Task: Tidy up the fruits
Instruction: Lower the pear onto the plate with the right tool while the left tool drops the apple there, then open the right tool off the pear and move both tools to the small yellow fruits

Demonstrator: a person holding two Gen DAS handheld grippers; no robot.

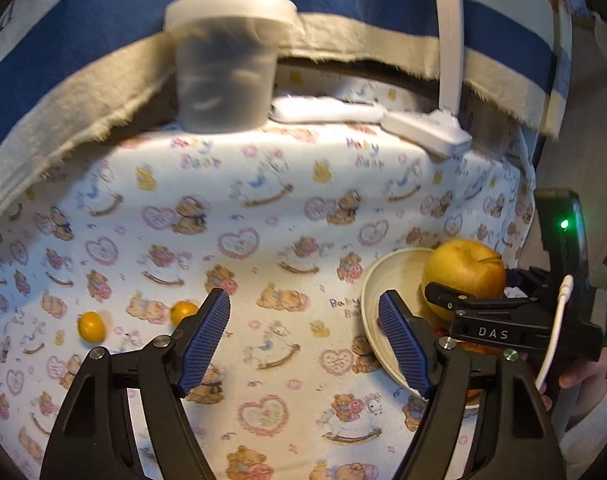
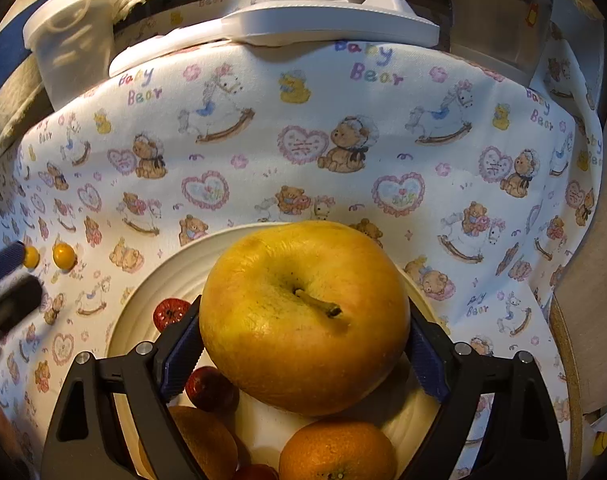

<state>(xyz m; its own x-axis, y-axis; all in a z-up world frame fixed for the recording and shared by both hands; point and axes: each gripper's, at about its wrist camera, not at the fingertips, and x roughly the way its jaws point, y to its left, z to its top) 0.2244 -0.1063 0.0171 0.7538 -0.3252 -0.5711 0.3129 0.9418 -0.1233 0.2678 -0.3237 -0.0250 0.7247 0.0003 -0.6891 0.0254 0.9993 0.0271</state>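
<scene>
A bear-print cloth (image 1: 263, 208) covers the table. The right gripper (image 2: 303, 344) clamps a yellow apple (image 2: 303, 316) above the white bowl (image 2: 135, 320) at six o'clock. The left gripper (image 1: 303, 336) hangs open and empty; two kumquats (image 1: 91, 326) lie at nine o'clock.

The left gripper (image 1: 303, 344) stood open and empty (angled downward); the right gripper (image 2: 303, 344) clamped the yellow apple (image 2: 303, 316).

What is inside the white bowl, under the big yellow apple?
In the white bowl, below the yellow apple: two oranges, red fruits. The apple hides the bowl's middle.
</scene>
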